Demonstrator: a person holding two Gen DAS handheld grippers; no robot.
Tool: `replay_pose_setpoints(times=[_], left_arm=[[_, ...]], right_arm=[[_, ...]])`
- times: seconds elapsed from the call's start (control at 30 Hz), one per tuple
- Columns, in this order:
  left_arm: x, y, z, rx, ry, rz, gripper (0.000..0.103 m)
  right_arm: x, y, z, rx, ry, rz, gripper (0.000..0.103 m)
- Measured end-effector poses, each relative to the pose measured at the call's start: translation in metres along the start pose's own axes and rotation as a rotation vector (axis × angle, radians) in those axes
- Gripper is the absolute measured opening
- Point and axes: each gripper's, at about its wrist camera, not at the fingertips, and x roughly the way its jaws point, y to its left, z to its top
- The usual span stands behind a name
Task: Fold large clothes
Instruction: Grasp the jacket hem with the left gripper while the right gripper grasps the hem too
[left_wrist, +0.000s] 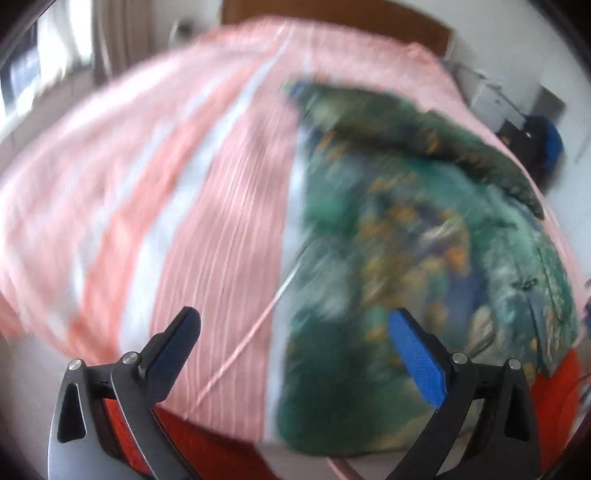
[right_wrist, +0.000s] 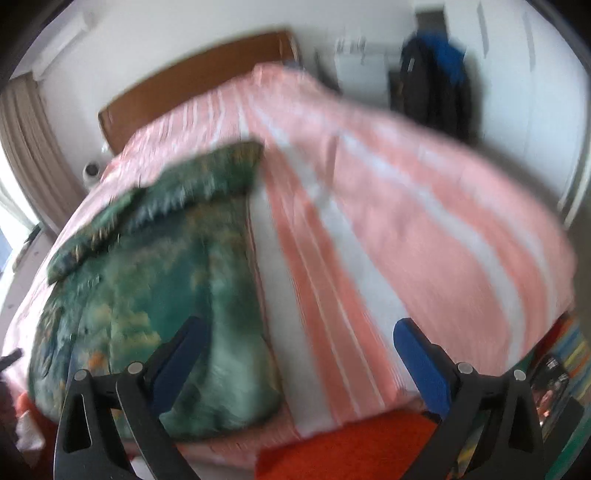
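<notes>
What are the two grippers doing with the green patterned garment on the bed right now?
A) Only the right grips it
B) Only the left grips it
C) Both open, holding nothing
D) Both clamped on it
C: the left gripper and right gripper both show fingers spread wide, empty, above the green patterned garment lying on the pink striped bedspread.

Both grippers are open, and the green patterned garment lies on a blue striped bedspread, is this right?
Not quite. The green patterned garment lies on a pink and white striped bedspread, not blue; the right wrist view shows it. The left gripper and right gripper are indeed open.
</notes>
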Motion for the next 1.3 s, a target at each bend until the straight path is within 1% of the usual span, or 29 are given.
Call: replay_pose_setpoints(times=[0.07,0.13,0.2,0.23,0.27,0.3,0.33,0.37,0.4,0.43,0.47,0.53,0.67,0.7,0.77,0.83,0.87,0.9,0.97,1.0,1.03,1.07,1.1,1.13,1.17,1.2,1.23,1.27,1.3], left_arm=[[0.016,0.005,-0.013,-0.029,0.081,-0.075,0.102],[0.016,-0.005,-0.015,0.003,0.072,-0.077,0.102],[0.013,-0.020,-0.013,0.066,0.057,-0.124,0.102],[0.015,-0.025,-0.013,0.086,0.064,-0.132,0.102],[0.020,-0.031,-0.013,0.102,0.079,-0.118,0.101],[0.023,-0.035,-0.014,0.106,0.090,-0.103,0.098],[0.025,-0.037,-0.011,0.108,0.100,-0.108,0.079],[0.021,-0.039,-0.013,0.108,0.112,-0.140,0.051],[0.019,-0.041,-0.014,0.102,0.123,-0.166,0.037],[0.014,-0.046,-0.014,0.101,0.124,-0.172,0.021],[0.009,-0.049,-0.014,0.109,0.122,-0.168,0.015],[-0.005,-0.054,-0.019,0.129,0.116,-0.159,0.010],[-0.021,-0.050,-0.043,0.150,0.167,-0.147,0.010],[-0.024,-0.048,-0.055,0.150,0.189,-0.138,0.010],[-0.031,-0.043,-0.061,0.131,0.208,-0.140,0.009],[-0.051,-0.042,-0.055,0.101,0.181,-0.165,0.009],[-0.058,-0.041,-0.045,0.092,0.167,-0.181,0.009],[-0.075,-0.044,-0.027,0.080,0.126,-0.218,0.009],[-0.096,-0.050,0.005,0.091,0.053,-0.254,0.009],[-0.108,-0.058,0.030,0.111,0.001,-0.274,0.009],[-0.115,-0.059,0.047,0.119,-0.035,-0.284,0.009],[-0.120,-0.066,0.078,0.119,-0.091,-0.290,0.009],[-0.118,-0.070,0.097,0.113,-0.123,-0.285,0.009],[-0.115,-0.072,0.116,0.100,-0.156,-0.275,0.010],[-0.106,-0.078,0.138,0.079,-0.193,-0.262,0.015],[-0.088,-0.087,0.167,0.070,-0.226,-0.237,0.017],[-0.079,-0.091,0.177,0.067,-0.232,-0.226,0.023],[-0.053,-0.094,0.199,0.052,-0.215,-0.185,0.032],[-0.033,-0.097,0.212,0.037,-0.180,-0.143,0.040]], right_arm=[[0.013,-0.010,0.001,0.029,0.084,0.104,0.101],[0.027,-0.010,0.002,0.028,0.157,0.194,0.100],[0.041,-0.002,0.001,-0.017,0.218,0.252,0.099],[0.045,0.004,0.001,-0.044,0.235,0.269,0.098],[0.050,0.011,0.002,-0.073,0.253,0.291,0.093],[0.053,0.016,0.003,-0.088,0.267,0.307,0.084],[0.056,0.022,0.003,-0.100,0.286,0.318,0.078],[0.059,0.030,0.003,-0.122,0.322,0.320,0.061],[0.063,0.037,0.003,-0.152,0.347,0.296,0.040],[0.062,0.042,0.003,-0.180,0.356,0.266,0.025],[0.058,0.048,0.003,-0.210,0.361,0.232,0.016],[0.044,0.053,0.007,-0.215,0.355,0.220,0.013],[0.011,0.046,0.002,-0.194,0.360,0.233,0.012],[0.007,0.042,-0.006,-0.180,0.381,0.238,0.012],[0.003,0.031,-0.028,-0.144,0.448,0.243,0.012],[0.000,0.022,-0.043,-0.082,0.486,0.277,0.012],[-0.003,0.017,-0.044,-0.035,0.487,0.312,0.012],[-0.009,0.014,-0.037,0.018,0.472,0.358,0.011],[-0.019,0.012,-0.009,0.094,0.419,0.462,0.011],[-0.025,0.015,0.013,0.110,0.378,0.507,0.011],[-0.029,0.016,0.034,0.118,0.338,0.538,0.011],[-0.029,0.020,0.060,0.124,0.297,0.569,0.011],[-0.026,0.023,0.085,0.128,0.256,0.590,0.011],[-0.020,0.026,0.108,0.131,0.219,0.593,0.011],[-0.008,0.033,0.130,0.130,0.183,0.580,0.011],[0.007,0.045,0.152,0.124,0.158,0.562,0.012],[0.023,0.052,0.168,0.125,0.137,0.541,0.012],[0.043,0.057,0.183,0.138,0.118,0.515,0.018],[0.063,0.061,0.194,0.168,0.112,0.497,0.034]])
